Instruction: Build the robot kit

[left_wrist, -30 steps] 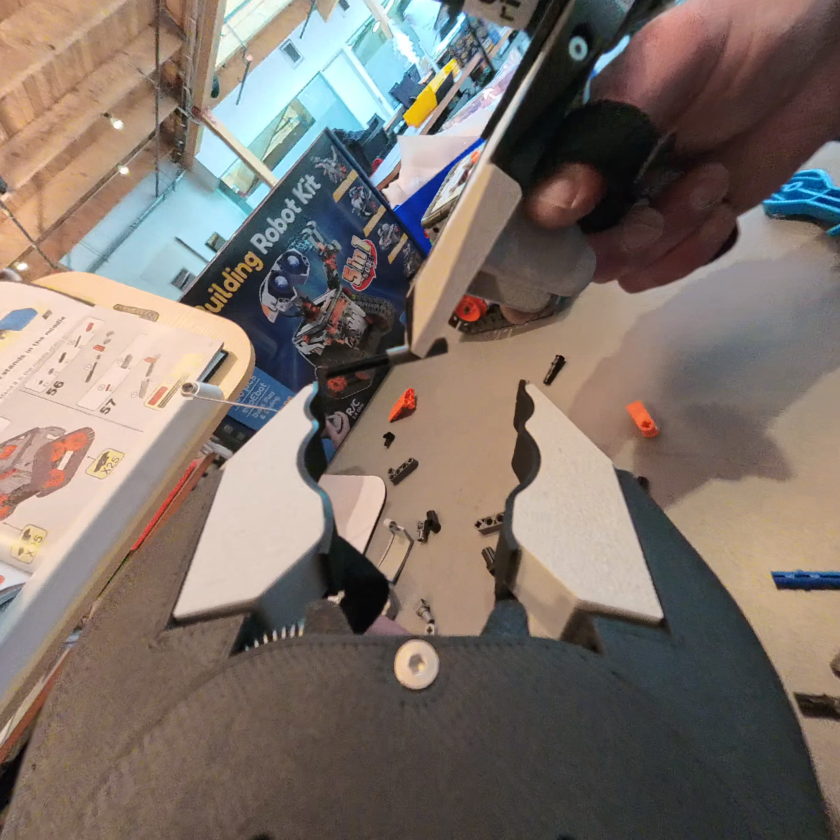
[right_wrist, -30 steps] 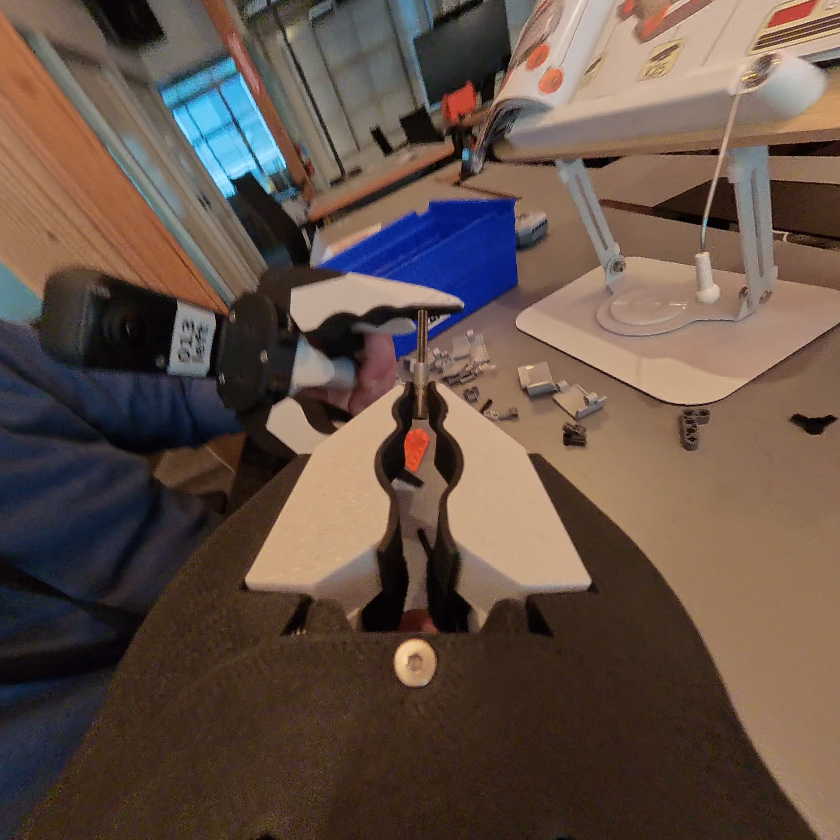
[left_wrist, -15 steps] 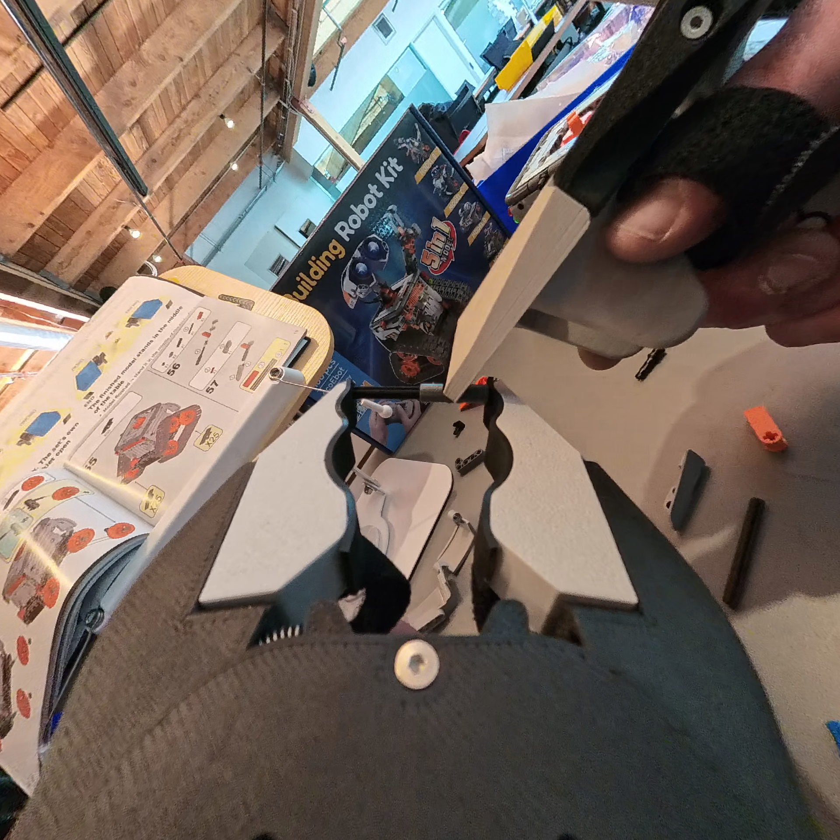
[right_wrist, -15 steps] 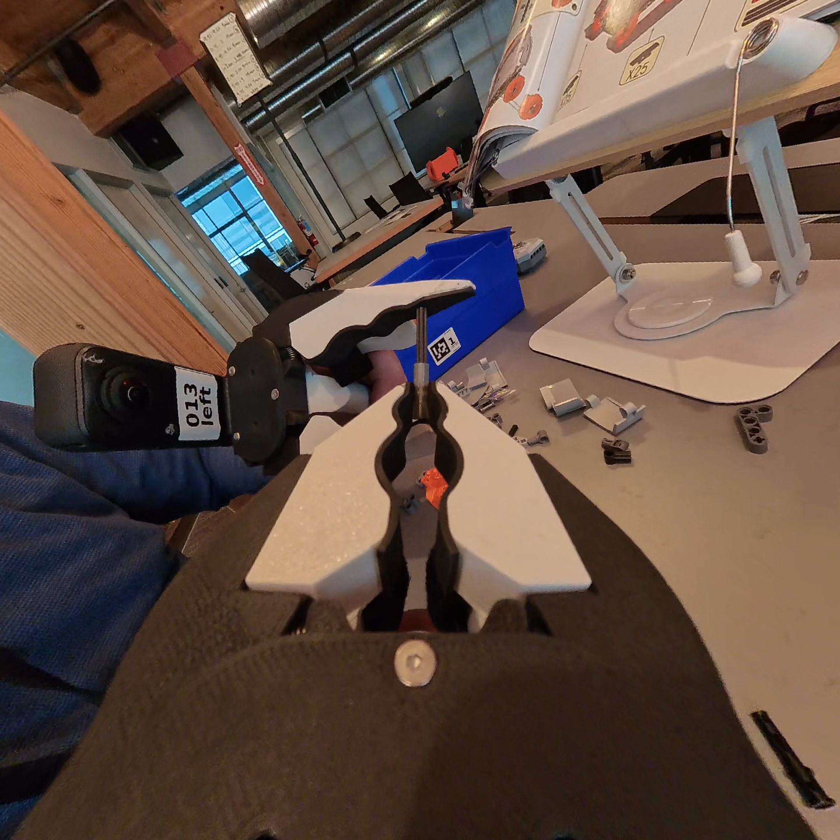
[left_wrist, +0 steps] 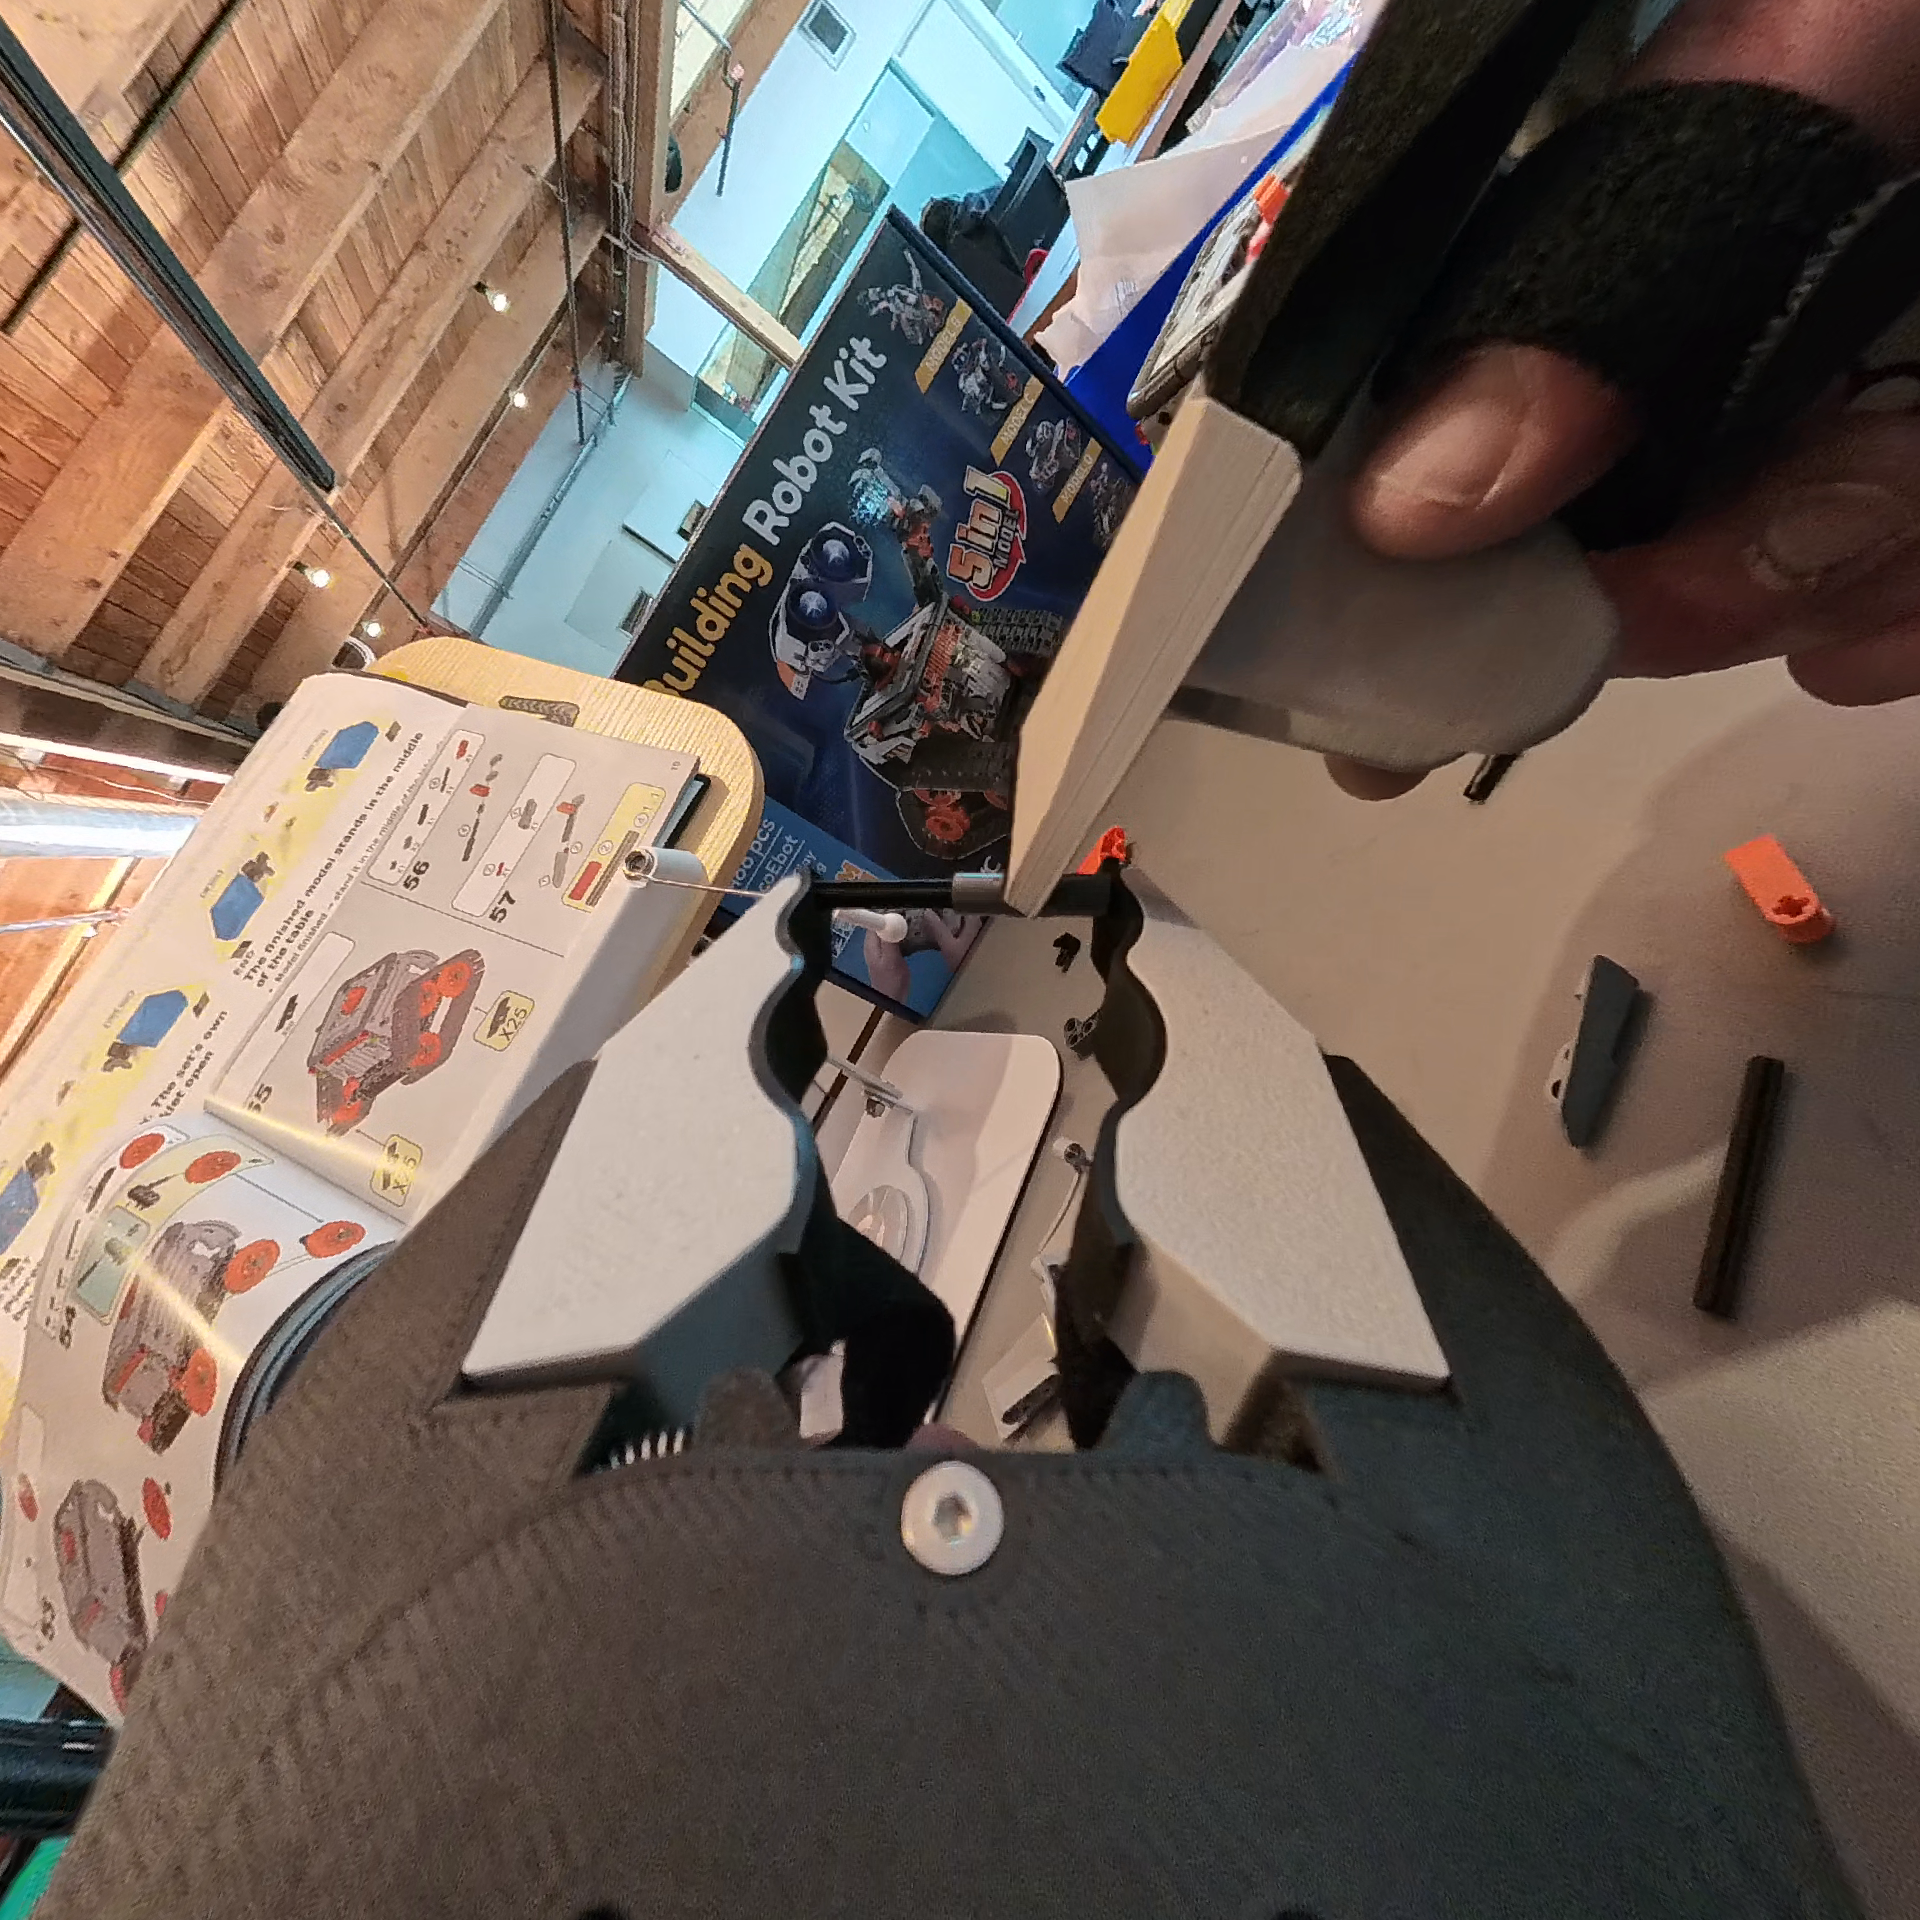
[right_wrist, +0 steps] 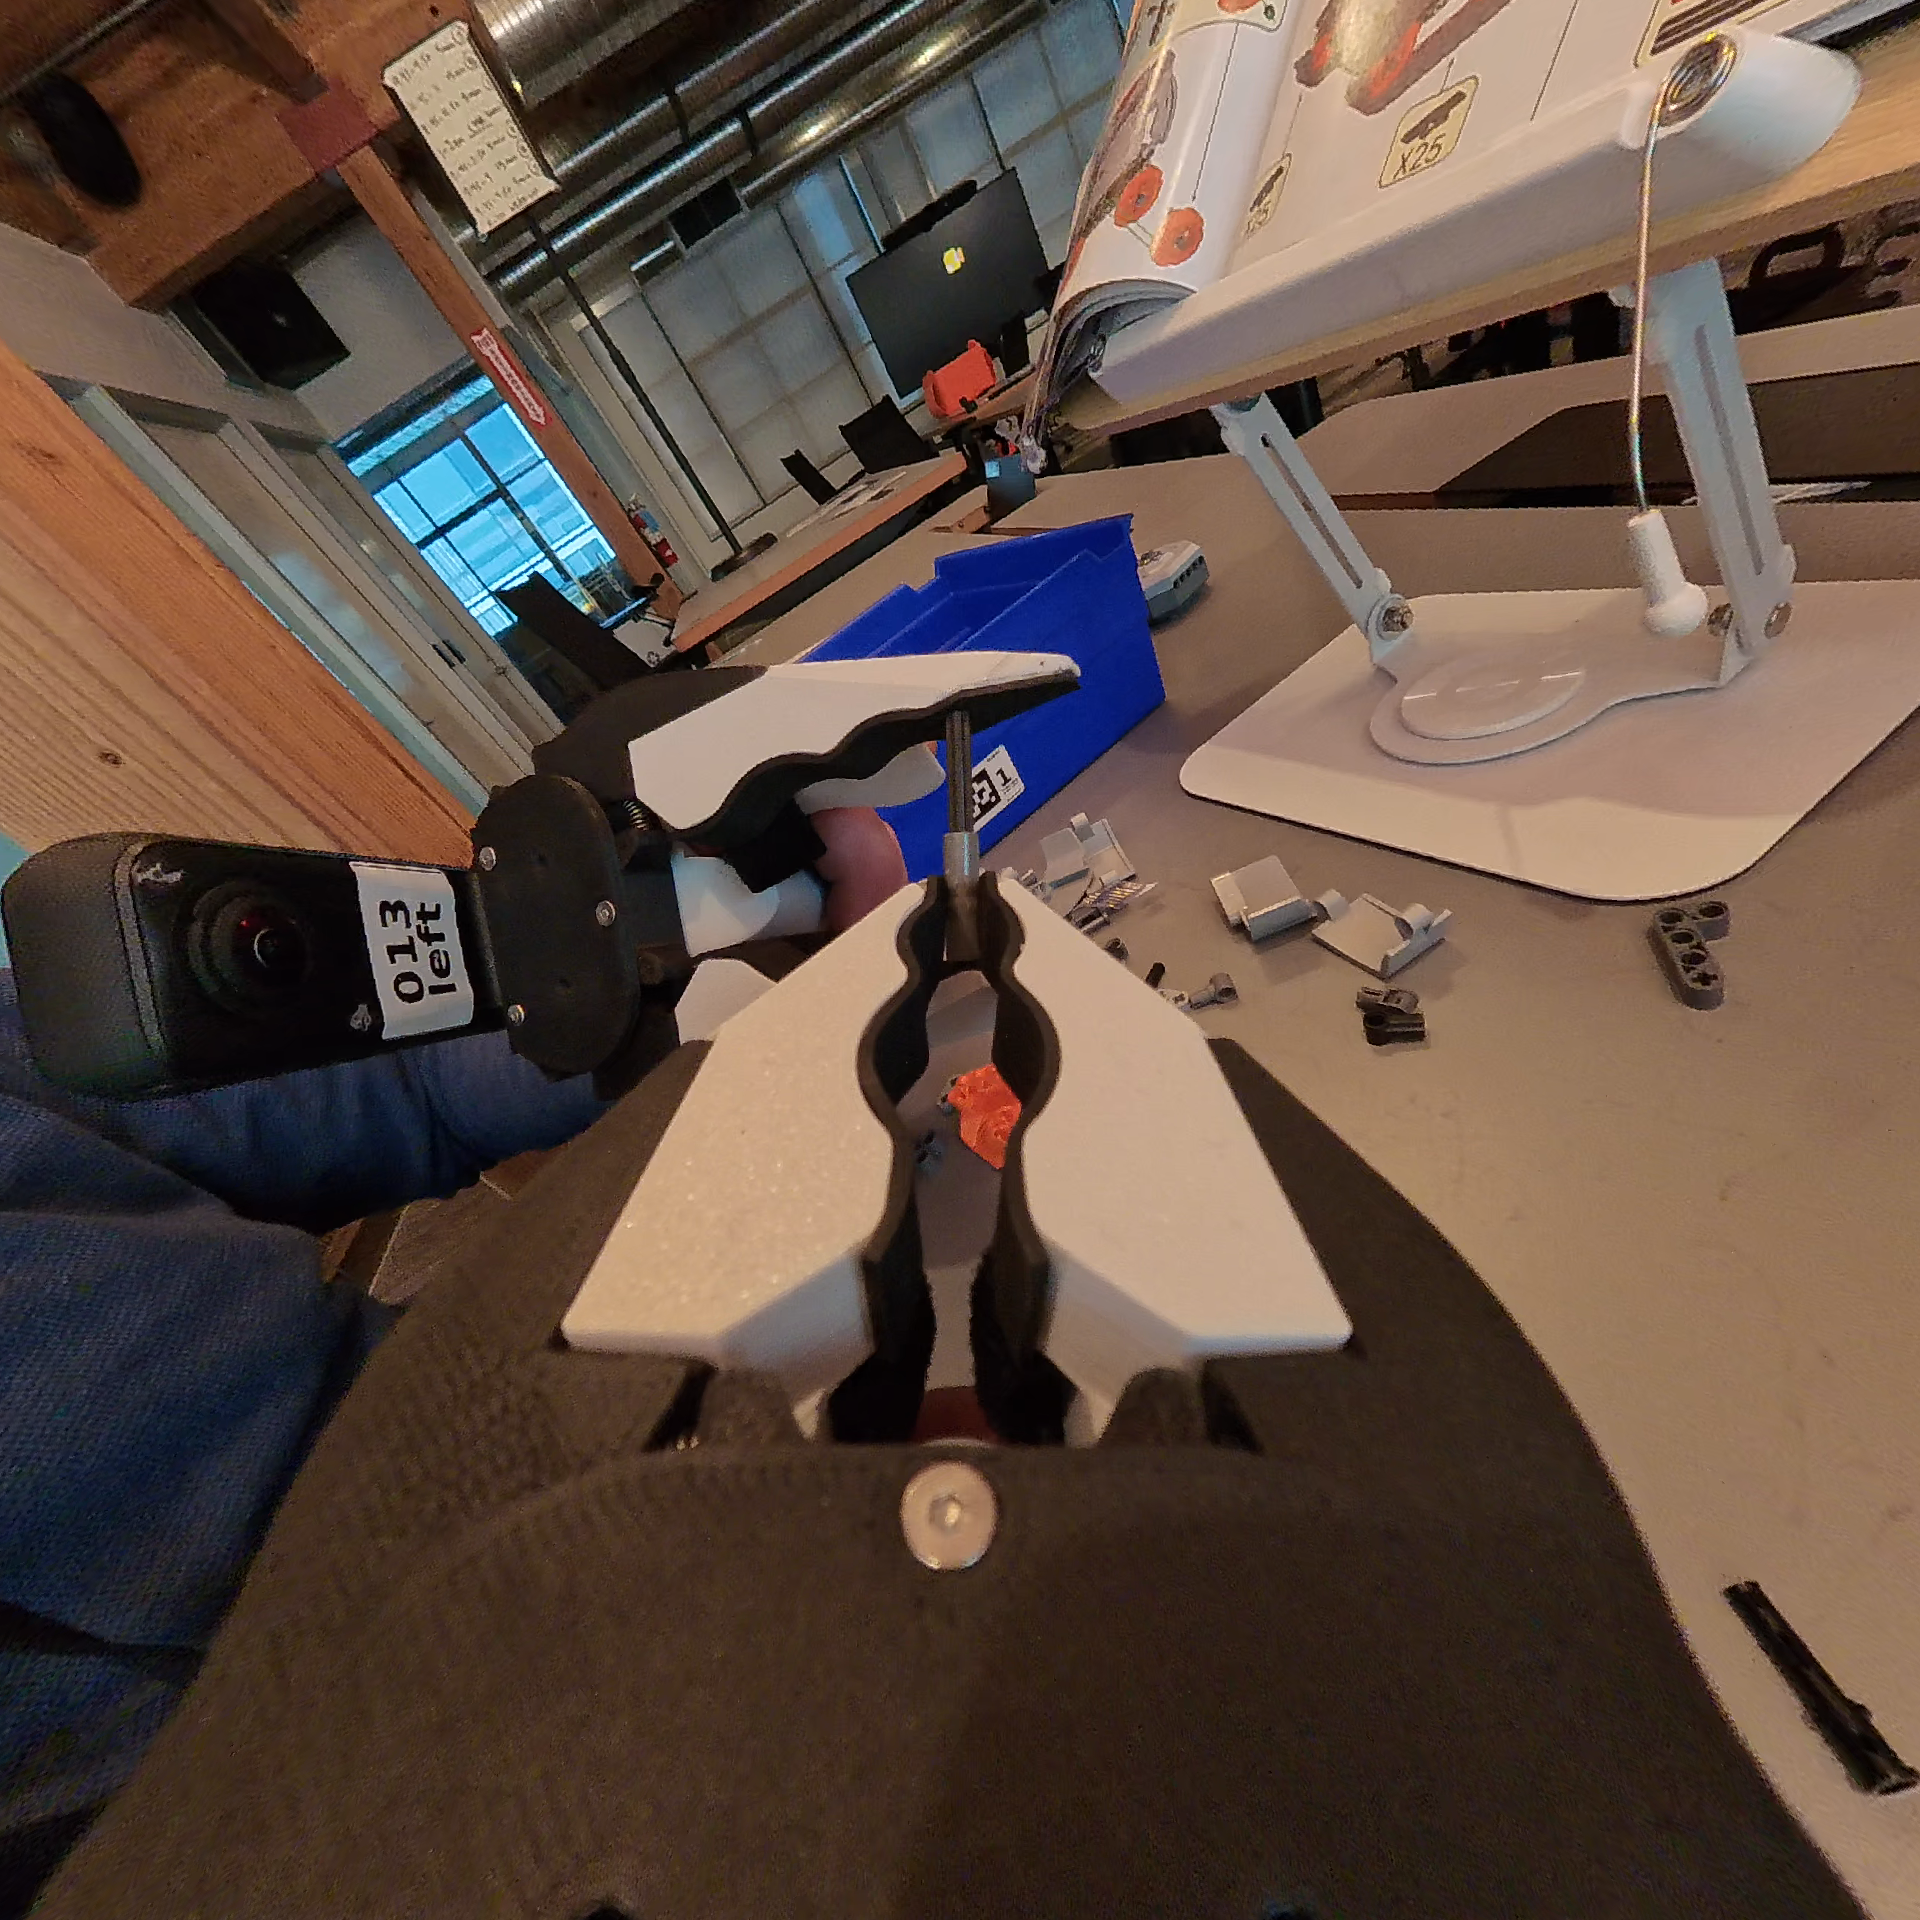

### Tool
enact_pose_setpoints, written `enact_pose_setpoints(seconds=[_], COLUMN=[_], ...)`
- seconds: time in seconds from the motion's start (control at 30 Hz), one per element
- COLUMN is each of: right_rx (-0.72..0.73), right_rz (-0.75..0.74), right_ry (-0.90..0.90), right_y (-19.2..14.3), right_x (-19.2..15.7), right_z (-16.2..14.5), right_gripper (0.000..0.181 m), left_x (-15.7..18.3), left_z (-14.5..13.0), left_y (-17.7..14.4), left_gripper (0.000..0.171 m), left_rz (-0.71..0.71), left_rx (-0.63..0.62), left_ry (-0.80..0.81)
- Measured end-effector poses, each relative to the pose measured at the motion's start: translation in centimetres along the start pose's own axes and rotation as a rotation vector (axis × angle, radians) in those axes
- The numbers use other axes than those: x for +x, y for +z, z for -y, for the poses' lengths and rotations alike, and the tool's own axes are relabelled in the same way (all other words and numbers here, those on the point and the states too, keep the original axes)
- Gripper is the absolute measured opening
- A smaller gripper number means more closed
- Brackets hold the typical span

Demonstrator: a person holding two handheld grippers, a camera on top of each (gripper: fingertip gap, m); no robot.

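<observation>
- The right gripper (right_wrist: 958, 914) is pinched nearly closed at its tips on a thin black axle (right_wrist: 957, 769) with a grey bushing (right_wrist: 960, 858) slid onto it; the rod stands straight out beyond the fingertips, which keeps its free end reachable.
- The left gripper (left_wrist: 961, 899) is spread wide, and the axle lies crosswise in the gap at its tips. One end appears to touch the left finger's inner edge, though real contact cannot be told. The fingers are not clamped on it.
- In the right wrist view the left gripper sits just ahead and to the left, its upper finger (right_wrist: 852, 691) over the axle's far end, as if bracketing the rod to take or steady it.
- An orange connector (right_wrist: 982, 1120) lies on the desk (right_wrist: 1558, 1195) below the right gripper's fingers.
- Ahead and right of that gripper are loose grey parts (right_wrist: 1330, 920), a blue bin (right_wrist: 1039, 644), and a white stand (right_wrist: 1558, 748) propping an instruction booklet (left_wrist: 312, 987) at reading angle.
- Right of the left gripper lie a second black axle (left_wrist: 1737, 1184) and an orange piece (left_wrist: 1775, 890).
</observation>
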State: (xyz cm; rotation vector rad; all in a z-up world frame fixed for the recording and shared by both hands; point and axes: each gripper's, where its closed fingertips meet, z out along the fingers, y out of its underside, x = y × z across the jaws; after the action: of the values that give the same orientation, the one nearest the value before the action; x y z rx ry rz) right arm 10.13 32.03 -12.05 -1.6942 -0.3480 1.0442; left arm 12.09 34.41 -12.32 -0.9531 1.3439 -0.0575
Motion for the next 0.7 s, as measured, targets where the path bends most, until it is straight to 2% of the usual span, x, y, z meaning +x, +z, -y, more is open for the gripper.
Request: enact_pose_setpoints(seconds=[0.23,0.3,0.37,0.4,0.47,0.53,0.57,0.7], right_rx=[-0.008,-0.018,-0.022,-0.03,-0.046,-0.073,-0.099,-0.228], right_rz=[-0.001,-0.003,-0.054,-0.072,-0.138,-0.177,-0.203,-0.237], right_ry=[-0.046,-0.069,-0.121,-0.136,-0.191,-0.233,-0.265,-0.315], right_y=[0.0,-0.1,-1.0,-1.5,-2.7,-3.5,-3.7,-3.9], right_x=[-0.1,0.0,1.1,1.6,3.1,4.3,4.9,6.7], right_z=[0.2,0.5,1.1,1.3,1.6,1.7,1.5,-0.6], right_gripper=[0.004,0.003,0.003,0.003,0.003,0.004,0.003,0.004], left_x=[-0.2,-1.0,-0.8,-1.5,-2.6,-2.3,-1.8,1.2], left_z=[0.2,0.4,-0.7,-0.9,-2.2,-2.8,-3.3,-4.7], left_y=[0.0,-0.5,-0.9,-1.3,-2.2,-2.9,-2.9,-2.4], left_gripper=[0.053,0.067,0.07,0.063,0.043,0.019,0.0,0.0], left_rz=[-0.035,-0.024,-0.106,-0.091,-0.105,-0.172,-0.201,-0.317], left_rx=[0.003,0.015,-0.025,-0.007,-0.052,-0.065,-0.082,-0.117], left_ry=[0.011,0.02,-0.022,-0.043,-0.073,-0.123,-0.148,-0.179])
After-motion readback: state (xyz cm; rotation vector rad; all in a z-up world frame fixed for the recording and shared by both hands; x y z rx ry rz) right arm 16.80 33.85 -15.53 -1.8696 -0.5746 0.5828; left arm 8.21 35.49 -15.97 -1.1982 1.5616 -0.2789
